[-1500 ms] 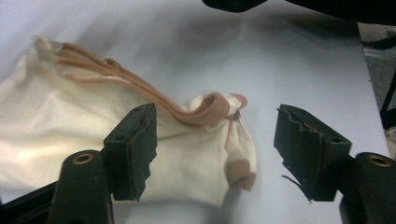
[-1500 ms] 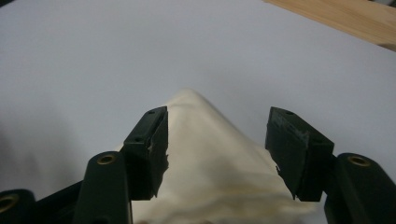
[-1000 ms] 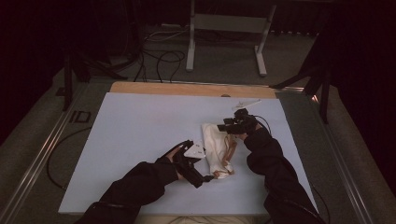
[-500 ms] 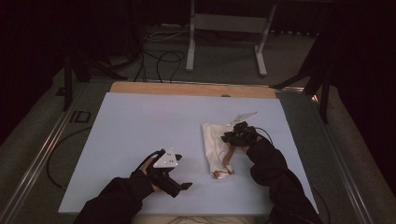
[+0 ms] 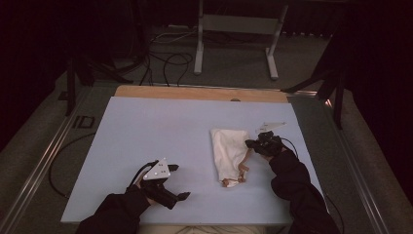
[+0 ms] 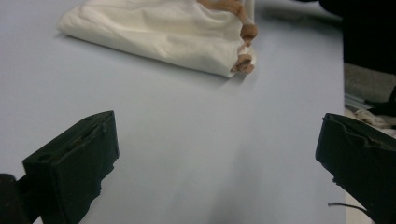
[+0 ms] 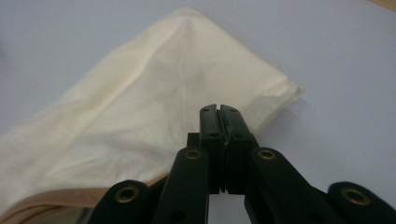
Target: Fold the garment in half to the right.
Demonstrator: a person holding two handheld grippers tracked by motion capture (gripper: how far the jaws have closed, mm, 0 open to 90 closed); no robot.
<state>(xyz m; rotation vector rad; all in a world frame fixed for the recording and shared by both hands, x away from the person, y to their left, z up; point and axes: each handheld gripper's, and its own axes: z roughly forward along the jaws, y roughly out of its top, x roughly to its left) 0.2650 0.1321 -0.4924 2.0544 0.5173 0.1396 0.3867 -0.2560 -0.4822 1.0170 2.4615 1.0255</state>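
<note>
Cloth bag (image 5: 228,150) lies lengthwise, drawstring end nearest.

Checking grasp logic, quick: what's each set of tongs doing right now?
Left tongs: open, nothing between the jaws.
Right tongs: jaws just closed fully, at the edge of the cream cloth bag; can't tell whether they pinch it.

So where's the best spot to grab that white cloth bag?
Probably at the tan strap along the white bag's right edge, coming in from the right. The bag lies flat on the blue table, and that trim gives jaws a raised edge. The right gripper is nearest, jaws shut.
</note>
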